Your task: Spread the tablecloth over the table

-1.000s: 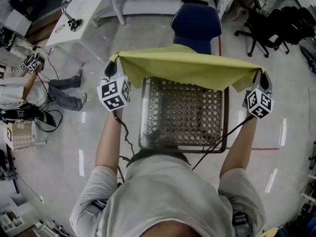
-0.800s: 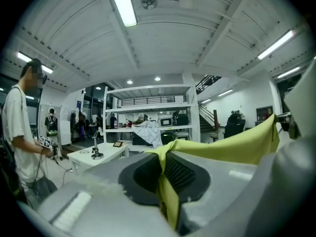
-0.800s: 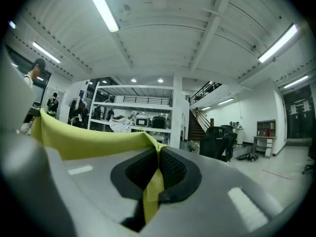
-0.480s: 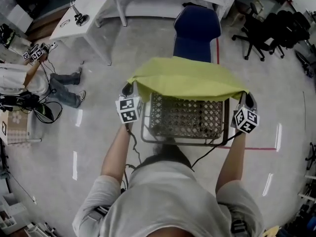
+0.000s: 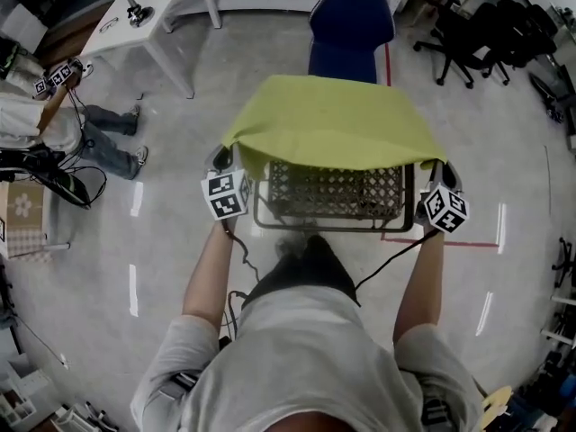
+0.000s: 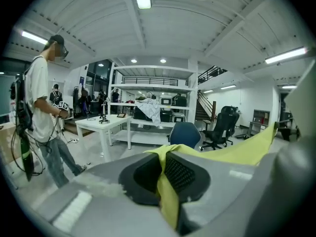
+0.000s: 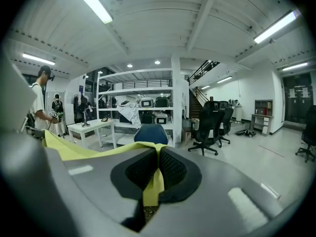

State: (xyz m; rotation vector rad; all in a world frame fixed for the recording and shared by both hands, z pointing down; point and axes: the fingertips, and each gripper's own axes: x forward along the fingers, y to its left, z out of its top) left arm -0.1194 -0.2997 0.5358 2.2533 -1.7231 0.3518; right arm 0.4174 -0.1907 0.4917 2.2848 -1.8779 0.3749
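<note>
A yellow-green tablecloth (image 5: 335, 121) covers the far part of a small table with a lattice top (image 5: 335, 192); the near part of the lattice shows bare. My left gripper (image 5: 221, 162) is shut on the cloth's near left corner, beside the table's left edge. My right gripper (image 5: 440, 179) is shut on the near right corner, by the table's right edge. In the left gripper view the cloth (image 6: 168, 189) is pinched between the pads (image 6: 183, 174). The right gripper view shows the cloth (image 7: 154, 186) clamped between its pads (image 7: 172, 168).
A blue chair (image 5: 351, 31) stands just beyond the table. A white desk (image 5: 144, 25) is at the far left, black office chairs (image 5: 490, 39) at the far right. A person (image 5: 54, 120) stands at the left. Red tape (image 5: 441, 241) marks the floor.
Both grippers have come down and towards me with the cloth's near corners. The cloth has sunk from stretched in the air onto the table's far part.
</note>
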